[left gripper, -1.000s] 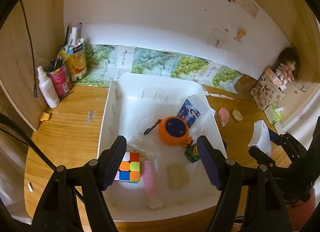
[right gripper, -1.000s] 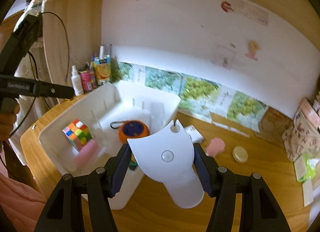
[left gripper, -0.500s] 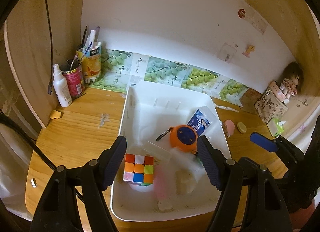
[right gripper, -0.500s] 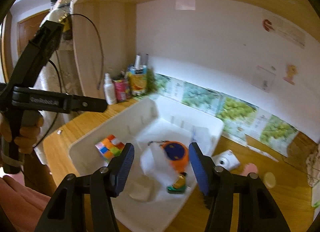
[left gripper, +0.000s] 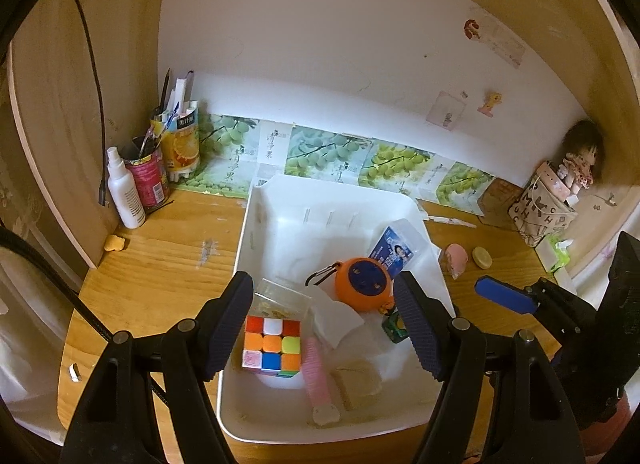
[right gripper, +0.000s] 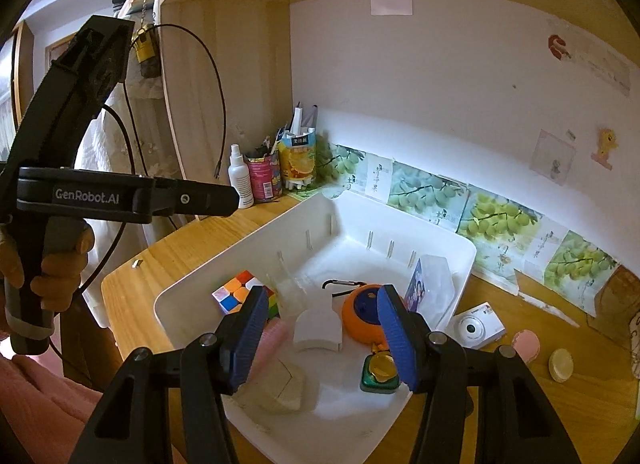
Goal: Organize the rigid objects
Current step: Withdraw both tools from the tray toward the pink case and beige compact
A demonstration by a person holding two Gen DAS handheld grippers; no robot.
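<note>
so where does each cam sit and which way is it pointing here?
Left wrist: on the left tongs, looking down and forward over the white bin toward the back wall; own open fingers show, plus the right tongs' blue tip at right.
Right wrist: on the right tongs, above the bin's near right corner, facing left-back across the bin; own open fingers show, plus the left tongs' body and the person's hand at left.
Shared: bin, puzzle cube, orange round gadget.

the right gripper's blue finger [right gripper: 394,338] covers part of the round orange tape-measure case [right gripper: 362,318]; the print on the blue card [left gripper: 394,252] is too small to read.
</note>
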